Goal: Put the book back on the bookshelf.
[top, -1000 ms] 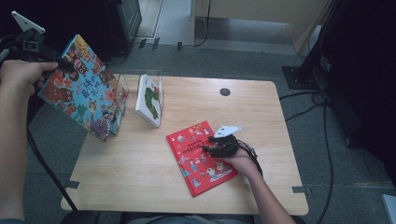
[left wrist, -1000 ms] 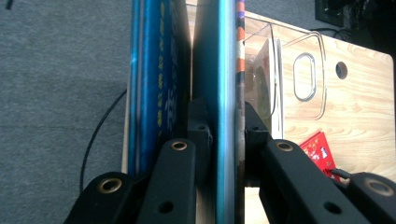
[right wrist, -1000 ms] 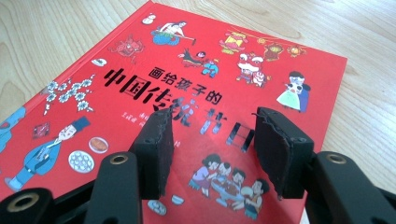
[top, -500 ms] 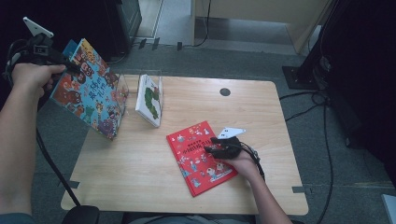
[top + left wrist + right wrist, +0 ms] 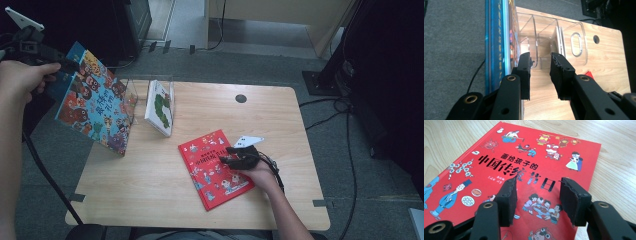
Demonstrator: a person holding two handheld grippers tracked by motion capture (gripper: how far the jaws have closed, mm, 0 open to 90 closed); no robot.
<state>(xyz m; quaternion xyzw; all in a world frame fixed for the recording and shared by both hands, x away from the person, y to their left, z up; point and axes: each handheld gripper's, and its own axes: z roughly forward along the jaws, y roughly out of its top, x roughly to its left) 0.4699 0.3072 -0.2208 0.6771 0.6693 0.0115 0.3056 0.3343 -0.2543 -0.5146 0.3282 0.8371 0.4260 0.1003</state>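
So the left hand-held gripper [image 5: 540,72] sits at about 10 o'clock off the light wooden bench [image 5: 300,130], its jaws have just been opening and stand spread with nothing between them. The big blue illustrated picture book [image 5: 95,107] stands tilted just beside it, at the clear plastic divided book rack [image 5: 554,37]. The right hand-held gripper [image 5: 537,200] hovers spread over the red hardcover picture book [image 5: 529,170], lying flat around 6 o'clock
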